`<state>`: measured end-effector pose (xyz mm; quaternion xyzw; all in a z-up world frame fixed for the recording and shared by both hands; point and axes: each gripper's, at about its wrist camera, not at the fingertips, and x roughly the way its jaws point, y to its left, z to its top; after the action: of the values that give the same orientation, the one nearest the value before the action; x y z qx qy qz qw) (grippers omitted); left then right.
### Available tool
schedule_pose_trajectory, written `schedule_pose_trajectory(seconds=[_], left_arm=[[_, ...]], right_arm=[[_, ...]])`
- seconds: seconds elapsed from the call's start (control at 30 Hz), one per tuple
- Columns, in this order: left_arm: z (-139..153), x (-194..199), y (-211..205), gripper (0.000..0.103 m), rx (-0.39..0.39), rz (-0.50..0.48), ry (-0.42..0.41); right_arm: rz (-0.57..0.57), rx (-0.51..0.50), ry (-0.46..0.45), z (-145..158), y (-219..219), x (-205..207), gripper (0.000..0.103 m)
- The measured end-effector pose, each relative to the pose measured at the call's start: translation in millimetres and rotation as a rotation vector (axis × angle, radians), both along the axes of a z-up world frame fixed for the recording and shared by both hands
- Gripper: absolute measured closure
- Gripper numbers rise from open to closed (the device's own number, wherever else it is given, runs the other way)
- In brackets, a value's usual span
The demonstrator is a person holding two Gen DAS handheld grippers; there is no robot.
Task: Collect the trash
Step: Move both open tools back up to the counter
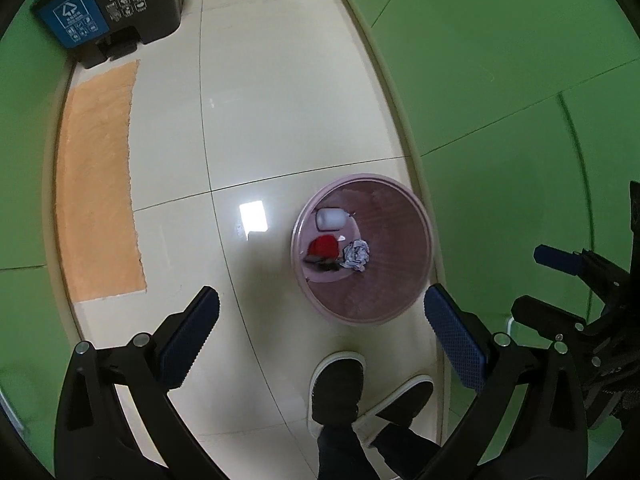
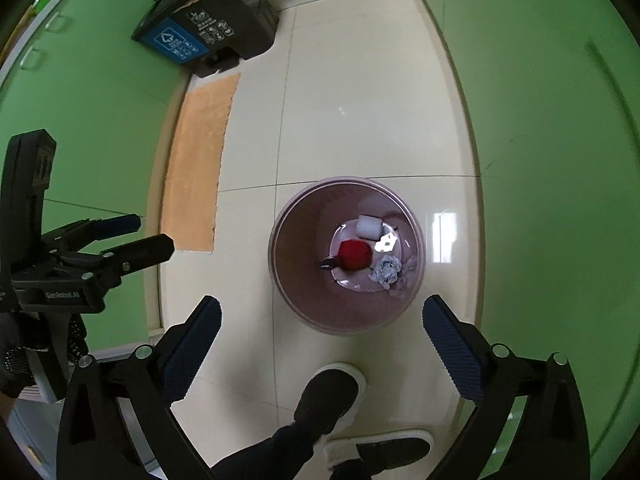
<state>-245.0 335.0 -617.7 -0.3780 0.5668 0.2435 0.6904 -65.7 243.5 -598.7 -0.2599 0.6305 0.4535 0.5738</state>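
A round pink wastebasket (image 1: pixel 396 280) (image 2: pixel 296 264) stands on the cream tile floor. In it lie a white bottle (image 1: pixel 330 218) (image 2: pixel 369 226), a red piece (image 1: pixel 323 246) (image 2: pixel 354 255), a crumpled grey paper ball (image 1: pixel 357 255) (image 2: pixel 387 270) and a small dark scrap (image 1: pixel 324 265). My left gripper (image 1: pixel 320 324) is open and empty, high above the floor just left of the basket. My right gripper (image 2: pixel 320 326) is open and empty above the basket's near rim. Each gripper also shows at the side of the other's view, the right one (image 1: pixel 560 268) and the left one (image 2: pixel 136 232).
A black and blue sorting bin (image 1: pixel 108 8) (image 2: pixel 208 28) stands far back left. An orange mat (image 1: pixel 98 184) (image 2: pixel 200 160) lies along the left green cabinets. Green cabinet fronts (image 1: pixel 520 120) (image 2: pixel 560 160) line both sides. The person's black shoes (image 1: pixel 340 392) (image 2: pixel 328 400) stand near the basket.
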Motion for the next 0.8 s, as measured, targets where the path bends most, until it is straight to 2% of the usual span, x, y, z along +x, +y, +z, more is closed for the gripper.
schedule_pose_trajectory(seconds=[0.1, 0.27, 0.6, 0.8], left_arm=[[26.1, -3.4, -1.9, 0.003, 0.006, -0.002, -0.01], [97.9, -3.3, -11.9, 0.003, 0.038, -0.014, -0.039], [266.5, 12.9, -41.1, 0.003, 0.134, -0.098, -0.11], [352.8, 23.3, -61.5, 0.003, 0.182, -0.154, -0.147]], right_arm=[[-0.018, 0.003, -0.013, 26.7, -9.0, 0.9, 0.006], [-0.049, 0.029, -0.039, 89.3, -20.4, 2.1, 0.006], [-0.101, 0.139, -0.117, 254.8, -43.4, -1.8, 0.006], [-0.12, 0.218, -0.163, 350.7, -60.8, -8.4, 0.006]])
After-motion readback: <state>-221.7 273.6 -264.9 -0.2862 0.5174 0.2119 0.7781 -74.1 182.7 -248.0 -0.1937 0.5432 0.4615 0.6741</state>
